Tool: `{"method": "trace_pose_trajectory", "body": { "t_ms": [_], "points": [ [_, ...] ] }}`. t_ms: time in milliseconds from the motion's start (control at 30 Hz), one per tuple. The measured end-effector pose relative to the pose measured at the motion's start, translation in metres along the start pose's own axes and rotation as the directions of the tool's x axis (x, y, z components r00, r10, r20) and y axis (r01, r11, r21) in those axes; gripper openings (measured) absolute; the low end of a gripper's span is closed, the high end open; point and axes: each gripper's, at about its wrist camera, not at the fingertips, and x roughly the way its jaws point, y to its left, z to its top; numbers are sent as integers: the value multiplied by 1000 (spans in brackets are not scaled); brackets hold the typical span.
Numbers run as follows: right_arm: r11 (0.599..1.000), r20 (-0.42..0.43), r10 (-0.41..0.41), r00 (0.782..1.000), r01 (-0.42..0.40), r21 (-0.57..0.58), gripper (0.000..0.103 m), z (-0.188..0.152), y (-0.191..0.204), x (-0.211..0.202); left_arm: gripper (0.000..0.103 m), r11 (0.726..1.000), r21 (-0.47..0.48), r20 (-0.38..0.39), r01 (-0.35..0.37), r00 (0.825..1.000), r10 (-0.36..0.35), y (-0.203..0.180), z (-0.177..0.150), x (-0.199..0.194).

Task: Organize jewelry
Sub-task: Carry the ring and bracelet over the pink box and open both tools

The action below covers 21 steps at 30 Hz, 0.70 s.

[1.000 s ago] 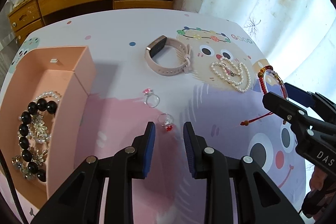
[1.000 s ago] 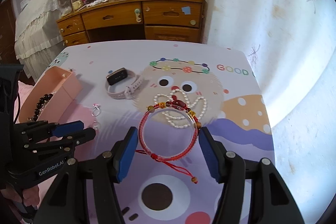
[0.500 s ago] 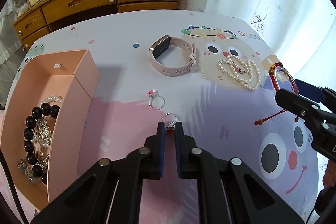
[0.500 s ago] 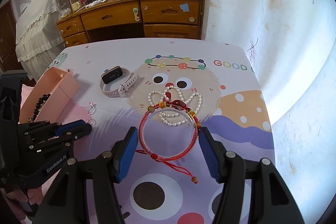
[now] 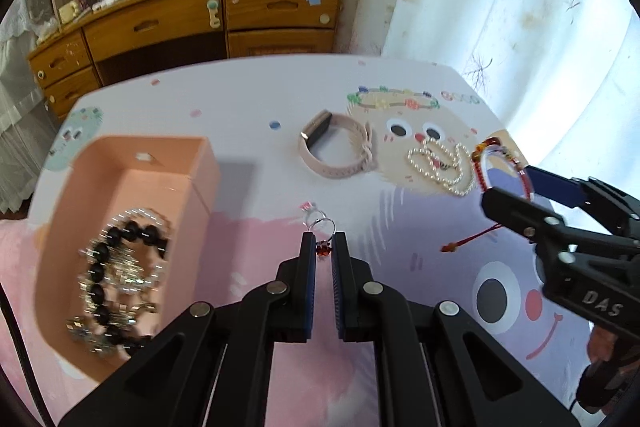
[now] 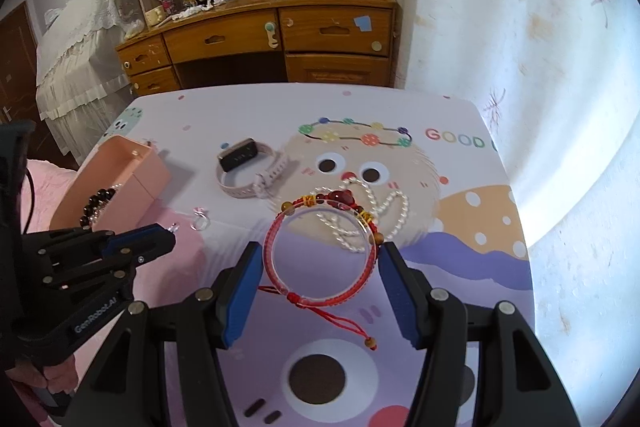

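Note:
My left gripper (image 5: 322,243) is shut on a silver ring with a red stone (image 5: 321,247) and holds it off the table. A second ring with a pink stone (image 5: 309,207) lies on the cloth just beyond; it also shows in the right wrist view (image 6: 199,219). My right gripper (image 6: 320,259) is shut on a red cord bracelet (image 6: 320,251) held flat between its blue pads, lifted above the table. The pink jewelry box (image 5: 132,179) stands open at the left with a black bead bracelet (image 5: 108,267) and silver pieces inside.
A pink smart band (image 5: 338,151) and a pearl necklace (image 5: 440,167) lie on the cartoon tablecloth (image 5: 248,115) ahead. A wooden desk with drawers (image 6: 260,39) stands past the far edge. A white curtain (image 6: 520,47) hangs to the right.
My left gripper closed on the red-stone ring and lifted it off the cloth. My right gripper kept hold of the red bracelet and rose a little.

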Motion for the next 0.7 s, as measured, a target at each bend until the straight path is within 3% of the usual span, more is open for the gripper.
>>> {"method": "trace_pose_trajectory", "body": {
  "t_ms": [333,700],
  "points": [
    [997,92,73,993,-75,18,60,21,48,-19,6,1000,-25,75,-3,997,4,52,8,-62],
    [973,198,212,957,-225,46,60,37,119,-39,6,996,-65,102,-54,993,61,124,-2,-96]
  ]
}}
